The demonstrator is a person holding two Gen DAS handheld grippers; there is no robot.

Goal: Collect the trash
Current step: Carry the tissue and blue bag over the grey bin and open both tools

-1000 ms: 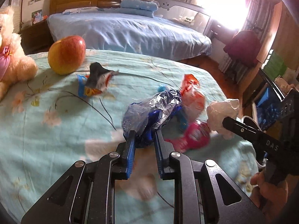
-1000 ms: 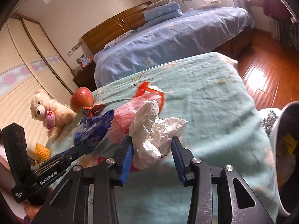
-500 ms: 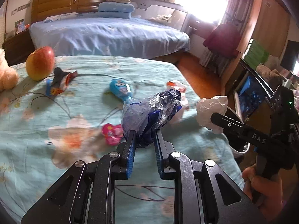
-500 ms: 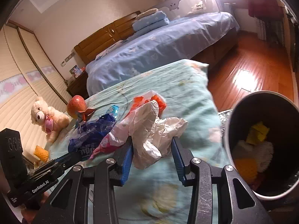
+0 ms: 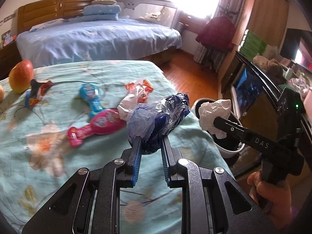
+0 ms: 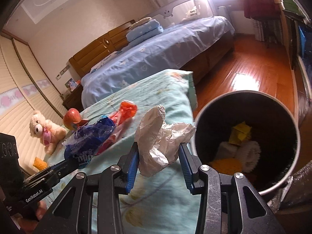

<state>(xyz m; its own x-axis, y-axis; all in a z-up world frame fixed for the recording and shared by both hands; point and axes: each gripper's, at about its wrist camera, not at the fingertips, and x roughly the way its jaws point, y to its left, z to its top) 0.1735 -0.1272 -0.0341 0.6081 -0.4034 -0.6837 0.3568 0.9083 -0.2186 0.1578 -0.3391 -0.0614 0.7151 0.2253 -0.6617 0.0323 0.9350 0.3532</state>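
The crumpled white paper [image 6: 163, 142] sits pinched between the right gripper [image 6: 159, 162] jaws, raised just beside the rim of the trash bin [image 6: 292, 156] at 3 o'clock, above the bed edge. The blue plastic wrapper [image 5: 158, 120] is clamped in the narrow-set left gripper [image 5: 150, 152], lifted off the teal bedspread [image 5: 58, 165]. On the bedspread at 10 o'clock lie a pink packet [image 5: 97, 126], a blue packet [image 5: 91, 97] and an orange-white wrapper [image 5: 138, 91]; farther out, an apple [image 5: 20, 76] and a teddy bear [image 6: 44, 130].
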